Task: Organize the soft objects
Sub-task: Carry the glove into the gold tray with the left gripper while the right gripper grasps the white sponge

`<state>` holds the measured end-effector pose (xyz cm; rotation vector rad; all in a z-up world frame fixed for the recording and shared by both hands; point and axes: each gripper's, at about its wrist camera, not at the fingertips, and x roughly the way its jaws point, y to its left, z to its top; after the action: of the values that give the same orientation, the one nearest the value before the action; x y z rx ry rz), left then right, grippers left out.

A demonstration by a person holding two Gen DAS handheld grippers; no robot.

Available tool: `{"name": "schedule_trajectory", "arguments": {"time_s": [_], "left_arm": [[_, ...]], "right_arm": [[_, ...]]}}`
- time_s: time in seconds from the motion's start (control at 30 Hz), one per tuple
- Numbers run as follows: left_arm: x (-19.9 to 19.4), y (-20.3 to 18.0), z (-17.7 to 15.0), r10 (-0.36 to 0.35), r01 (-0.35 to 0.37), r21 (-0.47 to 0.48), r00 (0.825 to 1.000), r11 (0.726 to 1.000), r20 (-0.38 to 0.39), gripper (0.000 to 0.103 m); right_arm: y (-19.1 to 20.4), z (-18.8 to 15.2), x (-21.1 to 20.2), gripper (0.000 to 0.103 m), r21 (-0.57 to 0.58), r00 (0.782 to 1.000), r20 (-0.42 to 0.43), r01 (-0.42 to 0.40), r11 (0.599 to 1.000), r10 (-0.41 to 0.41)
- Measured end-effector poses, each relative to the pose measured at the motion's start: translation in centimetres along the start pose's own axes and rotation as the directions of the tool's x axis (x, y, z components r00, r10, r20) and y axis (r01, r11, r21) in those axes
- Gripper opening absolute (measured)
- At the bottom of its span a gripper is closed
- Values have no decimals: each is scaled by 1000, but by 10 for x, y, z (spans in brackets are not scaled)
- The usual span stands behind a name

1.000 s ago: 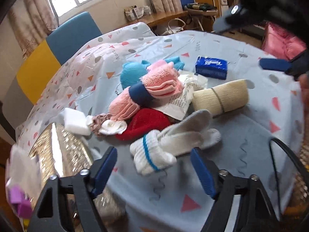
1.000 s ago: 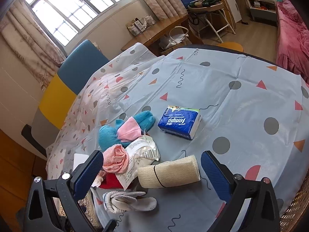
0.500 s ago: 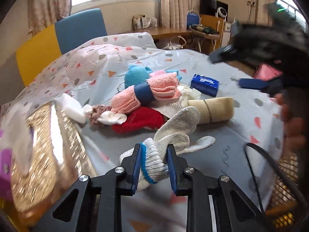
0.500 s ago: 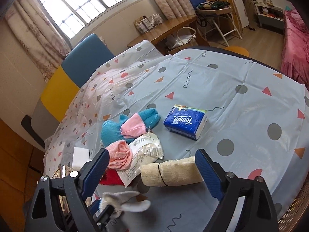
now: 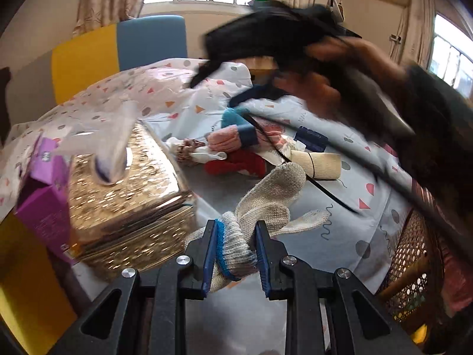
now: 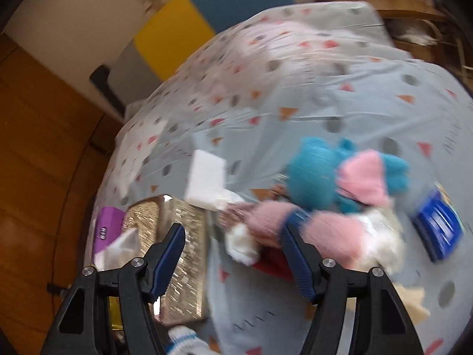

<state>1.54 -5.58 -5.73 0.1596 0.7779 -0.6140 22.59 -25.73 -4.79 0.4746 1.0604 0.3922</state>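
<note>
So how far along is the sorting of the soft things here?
Early. Nothing looks put away yet. In hand: the left gripper is shut on the white work glove, lifted beside the gold box. The right gripper, jaws just closing on nothing, hangs over the pile. Left: pink socks, blue glove, red cloth.

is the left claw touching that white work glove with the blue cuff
Touching. The left wrist view shows the left claw with both blue pads pressed against the white glove's bunched cuff.
</note>
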Motion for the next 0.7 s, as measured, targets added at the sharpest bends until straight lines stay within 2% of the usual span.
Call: {"name": "schedule_trajectory", "arguments": {"time_s": [0.1,0.23,0.47,0.5,0.53,0.57,0.6,0.7], "left_arm": [[-10,7,-5,8,-8,-12,1000,1000,7,25],[-21,18,-11,23,-23,-37,1000,999,13,25],[-25,29,-15,46,-45,-72,999,996,10,25],[-25,30,-15,44,-43,-75,999,996,9,25],[-25,30,-15,45,-44,-75,999,996,11,25],[-24,29,-14,46,-45,-74,999,996,13,25],[-24,28,-14,44,-43,-75,999,996,13,25],[-26,28,-15,38,-37,-79,999,996,16,25]], "right_arm": [[29,35,37,68,-43,997,-79,0,999,-3],[48,61,86,68,-66,983,-180,32,997,-43],[56,69,154,68,-102,945,-272,156,982,-178],[55,68,160,64,-100,941,-280,168,981,-190],[52,67,163,40,-104,938,-285,174,979,-197],[52,66,163,24,-119,932,-279,206,971,-232],[51,64,160,23,-139,927,-263,236,962,-266],[56,60,137,20,-204,941,-192,241,949,-280]]}}
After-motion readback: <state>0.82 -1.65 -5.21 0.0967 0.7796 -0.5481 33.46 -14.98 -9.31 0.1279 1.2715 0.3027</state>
